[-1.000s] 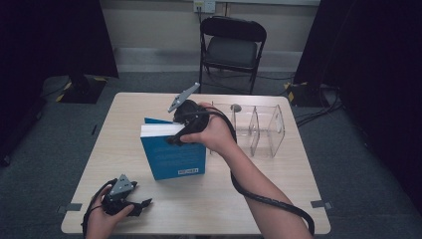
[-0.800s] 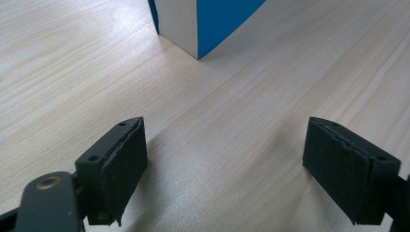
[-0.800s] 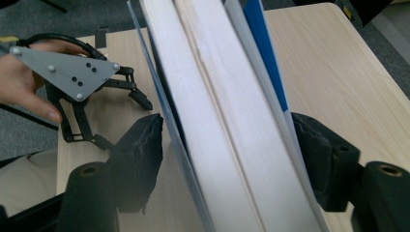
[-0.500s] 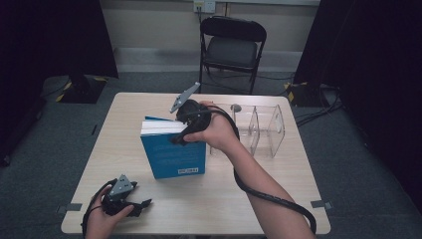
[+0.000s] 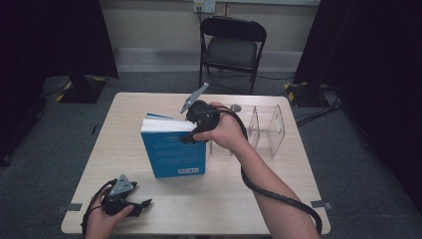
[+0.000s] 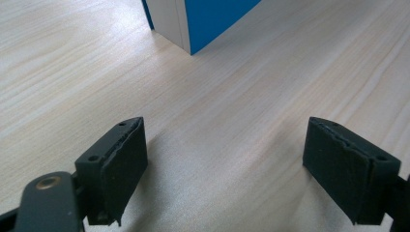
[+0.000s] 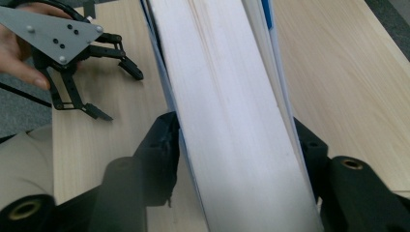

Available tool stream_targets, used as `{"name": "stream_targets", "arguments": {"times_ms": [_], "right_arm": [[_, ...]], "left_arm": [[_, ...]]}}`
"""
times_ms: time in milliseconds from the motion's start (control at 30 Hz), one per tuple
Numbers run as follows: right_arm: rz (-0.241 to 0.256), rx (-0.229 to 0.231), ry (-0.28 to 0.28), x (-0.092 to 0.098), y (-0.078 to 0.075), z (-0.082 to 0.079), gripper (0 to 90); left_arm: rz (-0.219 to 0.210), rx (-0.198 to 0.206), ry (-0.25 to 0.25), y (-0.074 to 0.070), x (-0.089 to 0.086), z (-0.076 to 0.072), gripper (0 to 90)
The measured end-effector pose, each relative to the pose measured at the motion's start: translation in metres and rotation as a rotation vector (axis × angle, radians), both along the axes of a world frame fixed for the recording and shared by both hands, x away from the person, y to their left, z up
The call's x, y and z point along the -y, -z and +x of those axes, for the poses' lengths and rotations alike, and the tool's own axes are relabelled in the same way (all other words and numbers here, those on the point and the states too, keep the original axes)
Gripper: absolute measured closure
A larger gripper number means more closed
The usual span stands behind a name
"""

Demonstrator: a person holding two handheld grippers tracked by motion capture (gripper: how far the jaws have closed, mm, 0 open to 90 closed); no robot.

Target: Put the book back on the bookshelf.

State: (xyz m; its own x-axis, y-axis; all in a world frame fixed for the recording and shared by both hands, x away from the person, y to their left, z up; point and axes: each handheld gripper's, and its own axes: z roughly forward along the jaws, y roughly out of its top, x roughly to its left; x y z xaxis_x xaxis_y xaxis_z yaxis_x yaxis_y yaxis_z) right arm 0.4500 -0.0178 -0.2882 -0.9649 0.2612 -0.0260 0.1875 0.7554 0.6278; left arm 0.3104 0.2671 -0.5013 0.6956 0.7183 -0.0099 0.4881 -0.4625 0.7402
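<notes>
Right gripper [image 5: 191,130] pinching upright blue book [image 5: 174,154] at top edge, beside clear organizer [image 5: 263,129]. Left gripper [image 5: 130,204] on table [image 5: 224,199], jaws spread.

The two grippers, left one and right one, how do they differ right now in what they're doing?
The right gripper is shut on the blue book, clamping its top edge and holding it upright; the left gripper is open with nothing between its jaws. The right one is raised near the middle of the table; the left sits low at the near left corner. Both are black, hand-held, and trail a cable.
</notes>
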Motion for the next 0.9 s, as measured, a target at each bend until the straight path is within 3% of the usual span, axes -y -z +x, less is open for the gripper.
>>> {"name": "stream_targets", "arguments": {"times_ms": [100,233,333,400,433,467,567,667,900], "right_arm": [[0.01,-0.018,-0.012,0.002,-0.001,-0.001,55.2],[0.022,-0.019,0.015,0.002,-0.001,-0.006,60.9],[0.031,-0.017,0.076,0.001,0.0,-0.015,61.4],[0.035,-0.018,0.088,0.001,0.0,-0.018,61.4],[0.042,-0.017,0.137,-0.001,0.0,-0.026,61.4],[0.042,-0.017,0.137,-0.001,0.0,-0.026,61.4],[0.055,-0.043,0.189,-0.001,0.001,-0.031,61.2],[0.054,-0.031,0.183,-0.001,0.001,-0.032,61.0],[0.11,-0.013,0.179,0.004,0.01,-0.03,57.1]], "left_arm": [[0.0,0.001,0.0,0.0,0.0,0.0,15.6],[0.0,0.0,0.0,0.0,0.0,0.0,15.6],[-0.001,0.003,-0.002,0.0,0.0,0.0,15.6],[-0.003,0.004,-0.003,0.0,0.0,0.0,15.6],[-0.007,0.002,-0.006,0.001,0.001,0.0,15.6],[-0.007,0.002,-0.006,0.001,0.001,0.0,15.6],[-0.006,0.003,-0.005,0.001,0.001,0.0,15.6],[-0.006,0.003,-0.005,0.001,0.001,0.0,15.6],[-0.006,0.003,-0.006,0.001,0.001,0.0,15.5]]}}
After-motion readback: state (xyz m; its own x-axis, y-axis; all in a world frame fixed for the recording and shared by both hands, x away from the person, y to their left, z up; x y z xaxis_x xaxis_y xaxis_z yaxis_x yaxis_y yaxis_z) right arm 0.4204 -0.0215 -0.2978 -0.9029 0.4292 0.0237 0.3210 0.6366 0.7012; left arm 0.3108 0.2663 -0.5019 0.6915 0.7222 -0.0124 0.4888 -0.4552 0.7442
